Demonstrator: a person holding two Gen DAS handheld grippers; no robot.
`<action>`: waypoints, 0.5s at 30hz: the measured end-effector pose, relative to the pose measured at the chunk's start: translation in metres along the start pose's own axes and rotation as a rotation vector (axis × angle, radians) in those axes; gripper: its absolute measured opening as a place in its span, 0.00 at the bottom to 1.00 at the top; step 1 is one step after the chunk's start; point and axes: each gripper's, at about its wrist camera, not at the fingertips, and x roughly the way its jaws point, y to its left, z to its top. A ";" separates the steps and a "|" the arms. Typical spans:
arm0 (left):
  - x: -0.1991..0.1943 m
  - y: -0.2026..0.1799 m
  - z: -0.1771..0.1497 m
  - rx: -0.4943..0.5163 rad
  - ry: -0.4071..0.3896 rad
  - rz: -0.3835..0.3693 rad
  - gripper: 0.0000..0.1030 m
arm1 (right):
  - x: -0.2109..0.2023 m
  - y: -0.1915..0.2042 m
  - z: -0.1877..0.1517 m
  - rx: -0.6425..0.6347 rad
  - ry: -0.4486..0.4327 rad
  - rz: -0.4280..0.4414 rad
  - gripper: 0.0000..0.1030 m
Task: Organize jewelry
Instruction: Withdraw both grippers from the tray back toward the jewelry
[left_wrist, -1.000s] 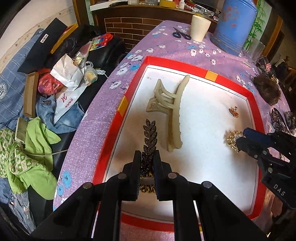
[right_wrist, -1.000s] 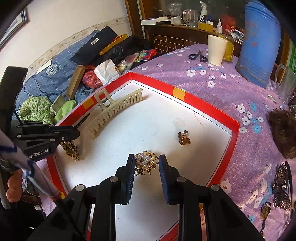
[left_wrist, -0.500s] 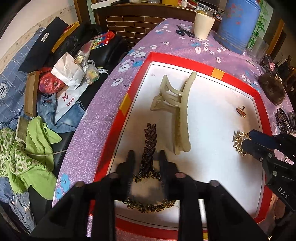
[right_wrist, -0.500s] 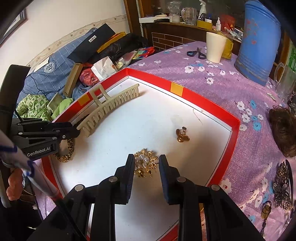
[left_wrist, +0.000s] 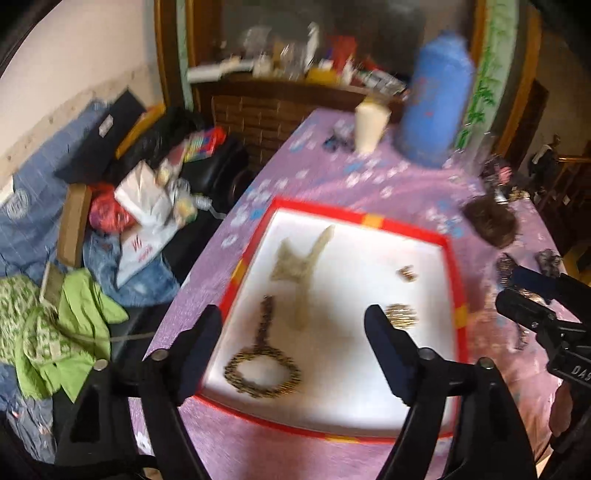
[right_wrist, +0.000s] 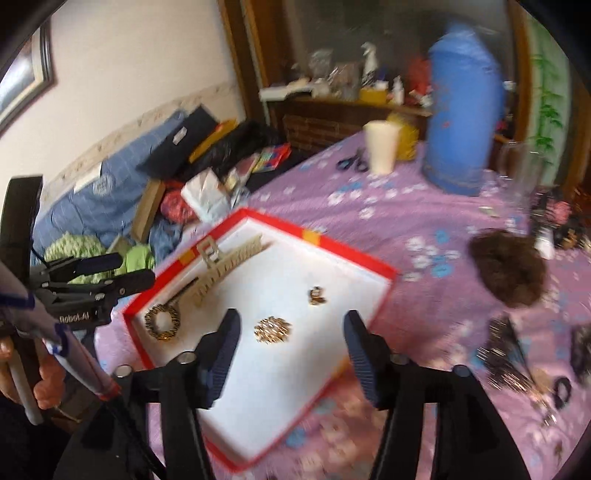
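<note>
Both your tongs hold nothing: left gripper (left_wrist: 291, 350) & right gripper (right_wrist: 288, 354) jaws opening. Below them, the red-rimmed white tray (right_wrist: 325, 243) has 4 pcs: cream hair claw (left_wrist: 303, 266), leaf-chain loop (left_wrist: 262, 365), gold brooch (right_wrist: 272, 329), small charm (right_wrist: 317, 296). Right of your right tongs, dark hairpieces (right_wrist: 504, 354) on the purple cloth look left to do.

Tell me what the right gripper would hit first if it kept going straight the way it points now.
Probably the white floor of the red-rimmed tray, just right of the gold brooch. The right gripper has its jaws opening with nothing between them. Blur and fisheye make depth uncertain, so the brooch itself could be clipped.
</note>
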 end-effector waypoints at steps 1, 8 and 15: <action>-0.013 -0.015 -0.002 0.024 -0.024 0.005 0.78 | -0.011 -0.004 -0.003 0.012 -0.014 -0.009 0.67; -0.068 -0.107 -0.018 0.109 -0.097 -0.098 0.82 | -0.107 -0.055 -0.058 0.151 -0.096 -0.099 0.71; -0.075 -0.193 -0.034 0.228 -0.088 -0.161 0.82 | -0.181 -0.111 -0.109 0.268 -0.149 -0.224 0.71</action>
